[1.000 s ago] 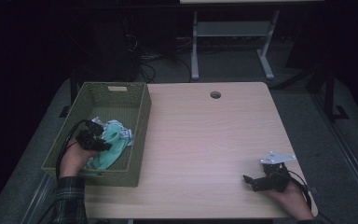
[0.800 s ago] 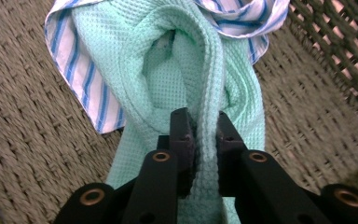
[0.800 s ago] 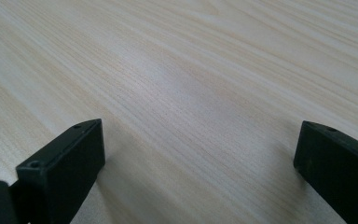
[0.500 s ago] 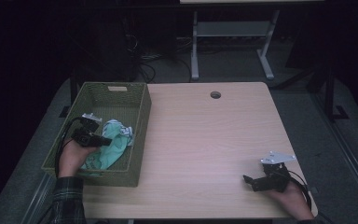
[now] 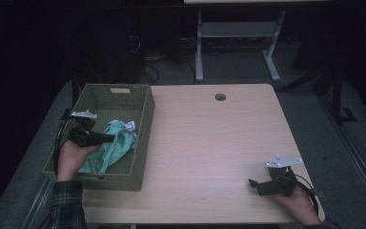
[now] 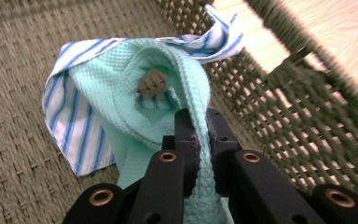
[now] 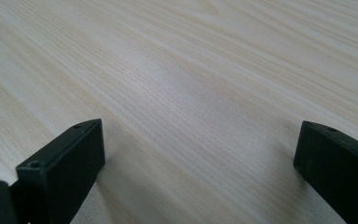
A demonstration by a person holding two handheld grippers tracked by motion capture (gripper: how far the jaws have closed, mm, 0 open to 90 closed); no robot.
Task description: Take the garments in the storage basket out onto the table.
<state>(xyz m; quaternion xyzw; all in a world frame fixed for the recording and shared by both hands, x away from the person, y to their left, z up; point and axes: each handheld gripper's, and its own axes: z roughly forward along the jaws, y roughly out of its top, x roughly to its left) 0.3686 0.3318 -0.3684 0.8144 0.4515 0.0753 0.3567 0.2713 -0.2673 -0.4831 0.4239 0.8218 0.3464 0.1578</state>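
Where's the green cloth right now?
In the high view the green cloth lies inside the woven basket at the table's left edge, pinched by the left gripper; a blue-striped cloth lies under it.

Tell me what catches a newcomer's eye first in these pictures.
First, the mint-green cloth in the woven basket at the table's left, pinched by the left gripper, whose fingers have just closed on it. A blue-striped cloth lies under it. At the table's near right corner the right gripper rests open.
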